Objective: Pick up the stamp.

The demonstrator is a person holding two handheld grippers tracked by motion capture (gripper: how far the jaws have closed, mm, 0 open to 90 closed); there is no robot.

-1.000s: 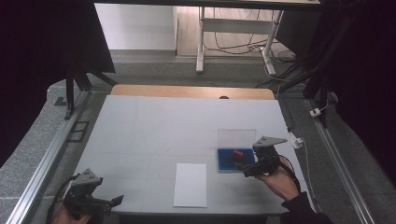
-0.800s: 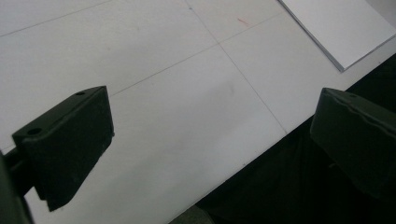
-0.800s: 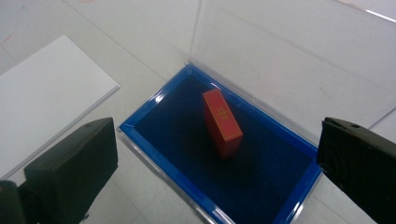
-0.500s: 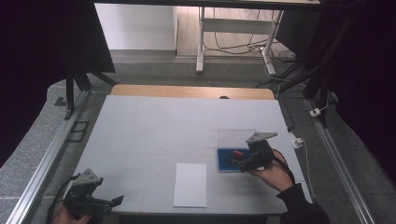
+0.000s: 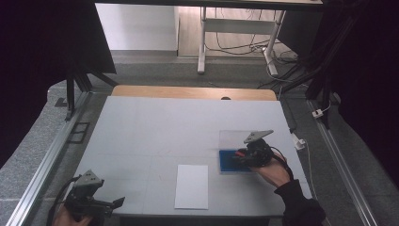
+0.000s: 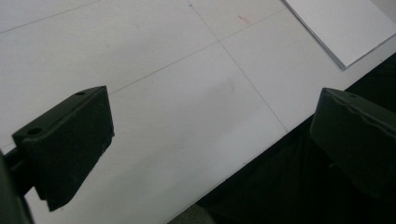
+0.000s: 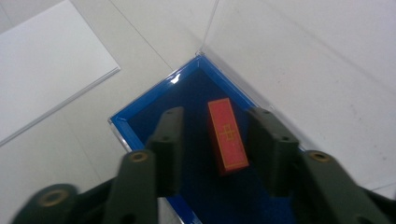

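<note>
Right tongs [image 7: 215, 140] hang spread over the blue tray [image 7: 140, 116], their jaws standing on either side of the red block [image 7: 227, 135] without touching it. That straddle looks like the set-up for a pinch along the block's narrow sides, though it could equally be a release; I judge a pick more likely. The block lies flat inside the tray, slightly askew, near the corner where the clear lid [image 7: 299, 56] stands hinged open. With the lid folded back, the way down into the tray is free.

Left tongs [image 5: 96, 203] rest spread and empty at the near left corner of the bench [image 5: 155, 132], well apart from the tray, probably parked out of the way.

Count: one tray with one lid, one red block, one white sheet [image 5: 192, 186] lying flat just left of the tray, two tongs.
</note>
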